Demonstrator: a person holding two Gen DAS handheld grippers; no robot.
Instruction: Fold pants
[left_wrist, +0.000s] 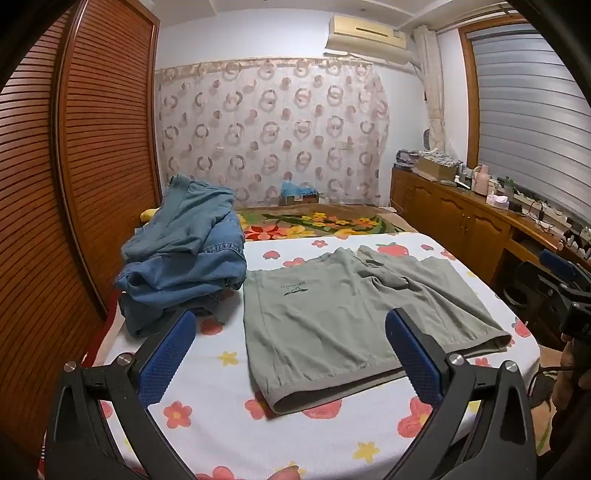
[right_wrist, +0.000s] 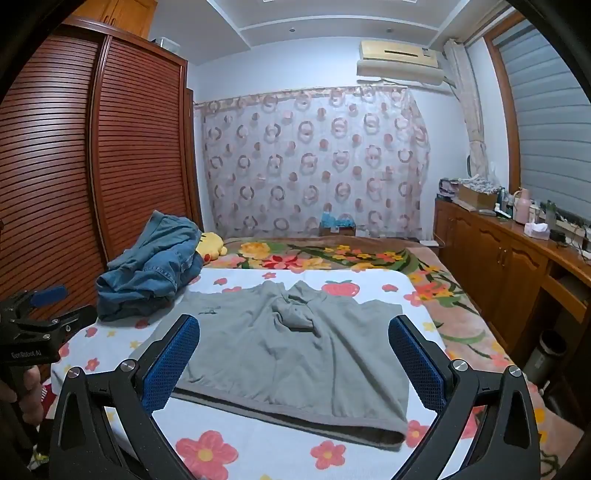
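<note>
The grey-green shorts (right_wrist: 291, 354) lay flat beside the denim pile (right_wrist: 147, 269). My left gripper (left_wrist: 290, 354) and right gripper (right_wrist: 293, 354) hovered spread wide, empty. I feared pinching the floral sheet (right_wrist: 258, 450) along with the waistband.

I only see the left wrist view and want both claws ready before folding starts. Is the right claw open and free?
Observer: Yes. The right claw stands wide open and grips nothing; the grey shorts lie on the bed in front of it.
Operator: What is that yellow bit behind the denim pile?
Observer: A yellow plush toy, lying against the far side of the pile.
</note>
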